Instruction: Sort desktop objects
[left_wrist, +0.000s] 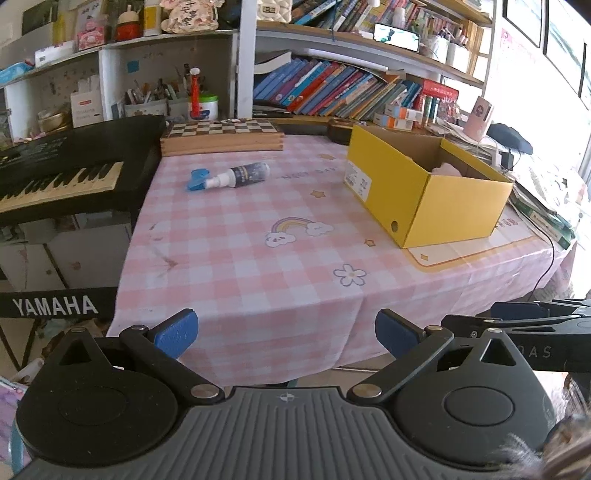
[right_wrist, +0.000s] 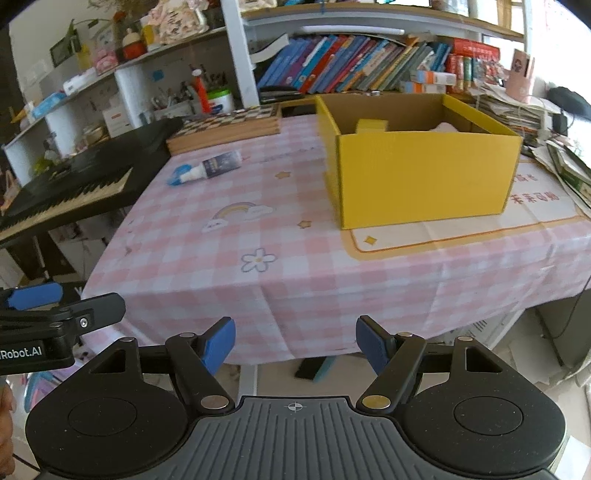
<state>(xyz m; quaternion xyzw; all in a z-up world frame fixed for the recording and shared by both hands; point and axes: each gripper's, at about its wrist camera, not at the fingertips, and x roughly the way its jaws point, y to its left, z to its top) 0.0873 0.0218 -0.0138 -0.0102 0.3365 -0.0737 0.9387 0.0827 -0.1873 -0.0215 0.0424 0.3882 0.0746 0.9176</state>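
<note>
A small dark spray bottle (left_wrist: 242, 174) with a white nozzle lies on its side on the pink checked tablecloth (left_wrist: 240, 258), next to a blue clip (left_wrist: 196, 180). Both also show in the right wrist view, the bottle (right_wrist: 218, 165) and the clip (right_wrist: 176, 174). An open yellow cardboard box (left_wrist: 424, 184) stands at the right of the table, with something pale pink inside (right_wrist: 445, 127). My left gripper (left_wrist: 286, 334) is open and empty, held before the table's front edge. My right gripper (right_wrist: 295, 343) is open and empty, beside it.
A black Yamaha keyboard (left_wrist: 62, 166) stands left of the table. A wooden chessboard box (left_wrist: 221, 138) lies at the back. Bookshelves (left_wrist: 332, 88) rise behind. Stacked papers (right_wrist: 517, 114) and a cable (left_wrist: 546, 258) are at the right edge.
</note>
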